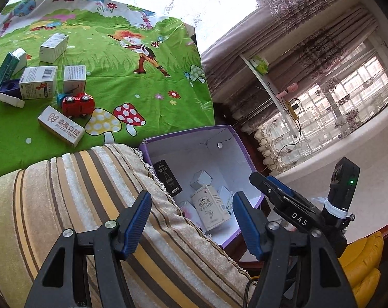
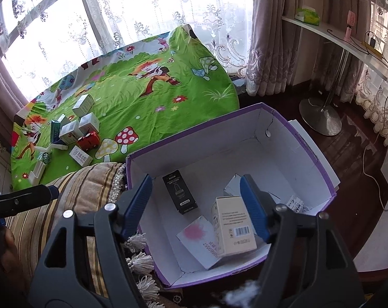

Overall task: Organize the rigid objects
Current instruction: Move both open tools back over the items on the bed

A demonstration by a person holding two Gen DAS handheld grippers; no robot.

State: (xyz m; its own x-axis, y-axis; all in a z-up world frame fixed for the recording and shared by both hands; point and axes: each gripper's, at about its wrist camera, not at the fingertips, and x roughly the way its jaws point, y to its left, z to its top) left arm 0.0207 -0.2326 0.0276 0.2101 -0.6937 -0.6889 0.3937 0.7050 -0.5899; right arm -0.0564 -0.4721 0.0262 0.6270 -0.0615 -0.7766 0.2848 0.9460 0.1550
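Note:
A purple box (image 2: 309, 154) with white inner walls stands beside a striped cushion (image 1: 65, 205). In it lie a black carton (image 2: 180, 192), a cream carton (image 2: 235, 228) leaning on a white card with a pink blot (image 2: 196, 233), and other small packs. My right gripper (image 2: 196, 187) hangs open over the box, and its pads press on nothing. My left gripper (image 1: 191, 205) is open and empty above the cushion's edge. On the green cartoon cloth (image 1: 142, 97) sit a red toy car (image 1: 77, 104), a white dental carton (image 1: 61, 125) and several more cartons.
A white shelf (image 2: 335, 36) on a metal stand (image 2: 319, 118) rises right of the box, with a cable trailing to the dark wooden floor. Lace curtains cover the windows behind. A yellow padded object (image 1: 366, 261) lies low on the right. Cushion tassels (image 2: 140, 259) hang by the box.

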